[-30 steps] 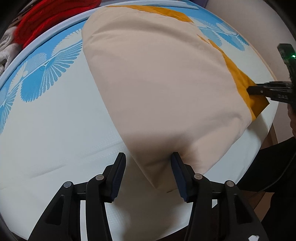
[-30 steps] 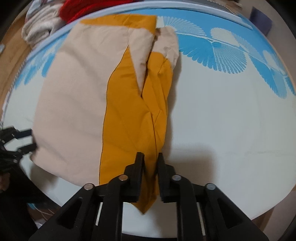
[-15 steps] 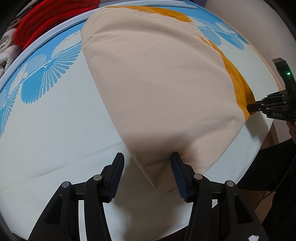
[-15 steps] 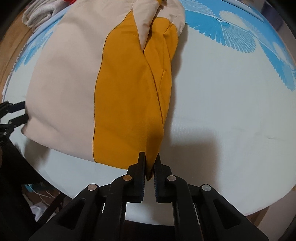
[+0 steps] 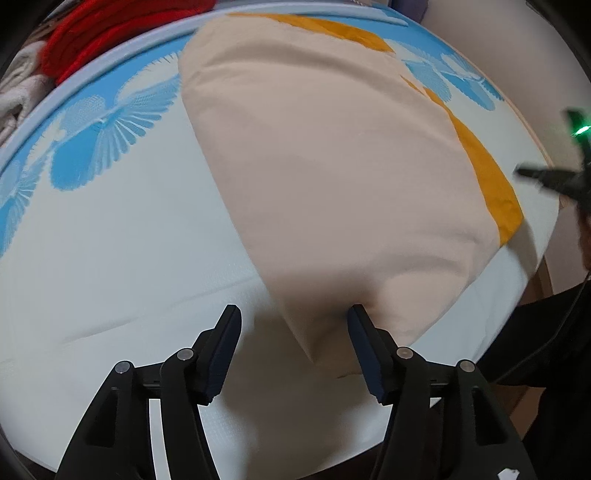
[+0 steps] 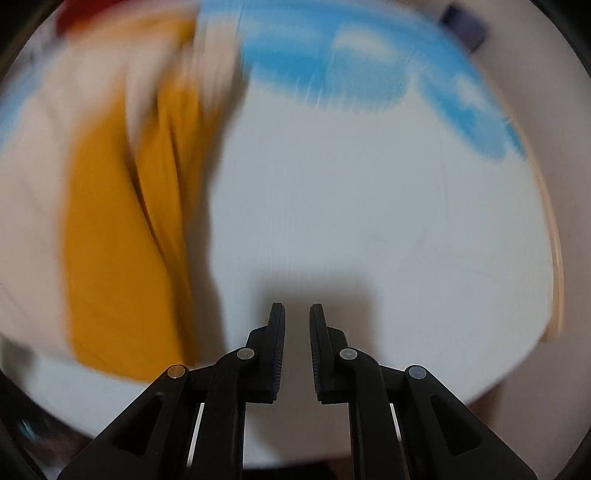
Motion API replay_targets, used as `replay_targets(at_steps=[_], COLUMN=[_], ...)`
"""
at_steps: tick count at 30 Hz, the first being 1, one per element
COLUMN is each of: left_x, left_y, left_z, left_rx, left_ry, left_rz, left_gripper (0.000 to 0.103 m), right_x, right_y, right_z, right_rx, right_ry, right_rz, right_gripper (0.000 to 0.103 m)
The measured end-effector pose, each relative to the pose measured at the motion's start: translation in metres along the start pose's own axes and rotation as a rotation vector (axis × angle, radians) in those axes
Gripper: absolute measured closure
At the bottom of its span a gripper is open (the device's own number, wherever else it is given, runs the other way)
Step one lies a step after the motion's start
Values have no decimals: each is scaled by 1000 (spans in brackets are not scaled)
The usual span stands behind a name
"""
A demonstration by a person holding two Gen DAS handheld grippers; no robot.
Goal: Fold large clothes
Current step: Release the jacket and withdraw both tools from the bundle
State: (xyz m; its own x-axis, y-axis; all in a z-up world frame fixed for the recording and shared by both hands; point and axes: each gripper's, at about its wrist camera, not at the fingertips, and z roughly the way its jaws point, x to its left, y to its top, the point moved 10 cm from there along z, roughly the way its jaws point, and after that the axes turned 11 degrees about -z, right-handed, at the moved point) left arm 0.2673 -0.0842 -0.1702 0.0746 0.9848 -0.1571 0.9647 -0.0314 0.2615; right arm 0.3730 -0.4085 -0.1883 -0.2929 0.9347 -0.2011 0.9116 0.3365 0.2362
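A large beige and orange garment (image 5: 332,184) lies on a white mattress with blue fan prints (image 5: 110,229). My left gripper (image 5: 293,321) is open, and the garment's near beige corner lies between its fingers. My right gripper (image 6: 297,321) is slightly open and empty, over bare mattress to the right of the garment's orange panel (image 6: 118,258). The right wrist view is blurred by motion. The right gripper also shows in the left wrist view (image 5: 546,179), off the garment's orange corner (image 5: 506,210).
A red knitted item (image 5: 110,33) and a whitish cloth (image 5: 18,92) lie beyond the mattress's far left edge. The mattress's near edge (image 5: 480,354) runs close below the garment. A dark-clothed person (image 5: 554,350) is at the right.
My right gripper has let go of the orange corner and moved to the right, away from the garment. The left gripper has stayed open around the beige corner.
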Motion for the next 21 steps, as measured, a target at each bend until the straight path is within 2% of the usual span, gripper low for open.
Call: replay_targets(at_steps=[2,3,5,7,9,13,15,18,21], left_x=[5,6,9,10,8,-8,-19,-31,-38], left_y=[2,3,5,4,-4,-32,-48,-64,-84], left_z=[-9,-15,-29,-47,-63,-90,-103,-120,-143], left_rx=[-50,-82,-149,-231,-300,-400,-435,-455,-468], left_ry=[38,54,76,98,104,121,126,131,112], left_rz=[-16,-31,-59,-94,-135,-156,-160,-179,-249], left_gripper=[41,38,33,26,18,16,14,10,8], right_x=[-11,-12,-6,2,11,32,43,66,74], right_y=[17,21,25,20,4,-35,-57,-77,-96], right_z=[-42,-59,-84,-112,-129,-132,-147,-163,-183], right_rx=[-178,-237,-325,-428,-494,-492,-518,-543,-568], right_ry=[-33,-26,7,2,-9,24,30,4,-29], right_rz=[44,67,96,111,129,169,157,85,56], right_gripper=[81,78,55,45,42,41,40,38,33])
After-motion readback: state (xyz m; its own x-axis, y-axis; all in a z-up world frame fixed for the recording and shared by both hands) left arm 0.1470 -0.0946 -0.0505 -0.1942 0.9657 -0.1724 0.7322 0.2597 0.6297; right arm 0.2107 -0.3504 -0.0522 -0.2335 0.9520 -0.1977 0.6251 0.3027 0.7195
